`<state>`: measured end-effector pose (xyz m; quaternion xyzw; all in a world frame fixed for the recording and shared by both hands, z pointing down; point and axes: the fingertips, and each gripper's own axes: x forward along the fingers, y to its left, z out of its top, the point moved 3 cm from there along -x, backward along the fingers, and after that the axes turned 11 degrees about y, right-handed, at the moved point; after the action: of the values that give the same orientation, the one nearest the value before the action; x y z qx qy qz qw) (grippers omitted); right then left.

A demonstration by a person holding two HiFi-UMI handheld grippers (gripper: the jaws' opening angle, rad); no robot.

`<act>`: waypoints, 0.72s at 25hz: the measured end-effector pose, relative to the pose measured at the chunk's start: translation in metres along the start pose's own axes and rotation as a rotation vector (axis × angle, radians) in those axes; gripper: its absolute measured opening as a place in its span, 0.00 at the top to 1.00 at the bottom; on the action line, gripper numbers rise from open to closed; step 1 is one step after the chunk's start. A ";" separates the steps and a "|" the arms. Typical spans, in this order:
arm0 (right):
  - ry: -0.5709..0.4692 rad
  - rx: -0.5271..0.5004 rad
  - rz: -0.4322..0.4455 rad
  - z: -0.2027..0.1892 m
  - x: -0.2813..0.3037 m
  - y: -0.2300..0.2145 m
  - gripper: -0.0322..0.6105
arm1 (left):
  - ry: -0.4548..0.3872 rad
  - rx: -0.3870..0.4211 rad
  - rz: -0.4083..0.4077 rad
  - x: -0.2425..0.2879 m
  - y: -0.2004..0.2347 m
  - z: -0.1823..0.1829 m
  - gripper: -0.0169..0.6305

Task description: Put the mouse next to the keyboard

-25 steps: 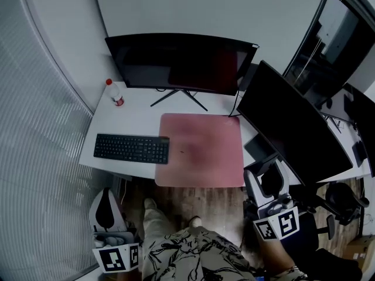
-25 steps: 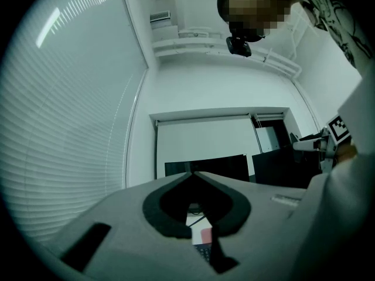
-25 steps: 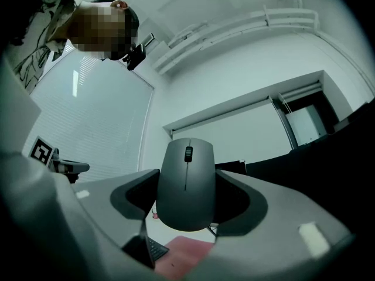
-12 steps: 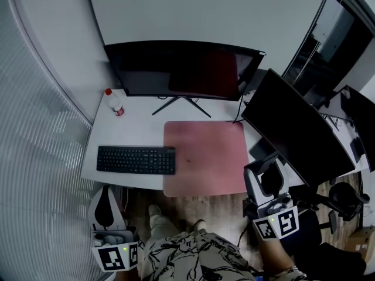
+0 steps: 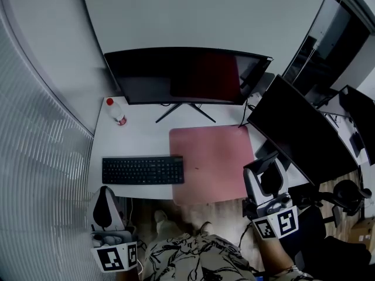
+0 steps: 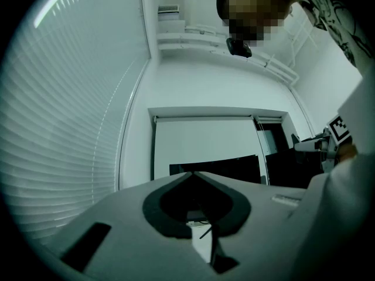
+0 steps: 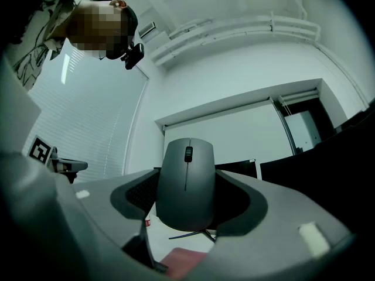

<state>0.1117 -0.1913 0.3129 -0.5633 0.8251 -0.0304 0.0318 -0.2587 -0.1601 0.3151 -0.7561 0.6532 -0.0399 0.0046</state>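
1. Shifted lower and nearer in the head view since a second ago: worktop [image 5: 140, 134], keyboard [image 5: 142, 170] and pink mat [image 5: 214, 157] alike. Both grippers kept low, short of the near edge.
2. Far left: left gripper [image 6: 193, 174], fingers clenched tip to tip on nothing, off the near left corner of the worktop. Best left there, clear of the path.
3. Left of centre: keyboard flat along the near edge, right end at the mat's left edge; touching or overlapping, cannot tell.
4. Right: right gripper [image 5: 265, 168], fingers grasping the mouse [image 7: 187, 183] by its sides, off the near right edge of the worktop and well apart from the keyboard.
5. For a good placement, probably: carry far and left over the mat, clear of the dark monitor [image 5: 299, 136] on the right. Keep the mouse level, lower until flat just right of the keyboard, and only then release.
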 end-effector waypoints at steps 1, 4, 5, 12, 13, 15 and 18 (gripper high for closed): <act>0.002 0.001 -0.004 -0.001 0.004 0.002 0.48 | -0.001 -0.002 -0.005 0.004 0.004 -0.001 0.97; 0.008 -0.002 -0.014 -0.005 0.015 0.008 0.48 | -0.002 -0.008 -0.017 0.015 0.015 -0.005 0.97; 0.009 -0.003 -0.018 -0.005 0.018 0.010 0.48 | 0.000 -0.010 -0.022 0.018 0.018 -0.006 0.97; 0.010 -0.006 -0.049 -0.003 0.041 0.029 0.48 | 0.000 -0.019 -0.054 0.039 0.046 -0.005 0.97; 0.011 -0.007 -0.057 -0.003 0.044 0.031 0.48 | -0.002 -0.019 -0.062 0.042 0.050 -0.005 0.97; 0.011 -0.008 -0.074 -0.004 0.050 0.037 0.48 | -0.004 -0.019 -0.081 0.051 0.059 -0.005 0.97; 0.005 -0.010 -0.103 -0.004 0.056 0.047 0.48 | -0.007 -0.018 -0.111 0.061 0.072 -0.006 0.97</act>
<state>0.0472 -0.2260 0.3115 -0.6050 0.7953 -0.0292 0.0250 -0.3219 -0.2307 0.3197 -0.7914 0.6105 -0.0316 -0.0023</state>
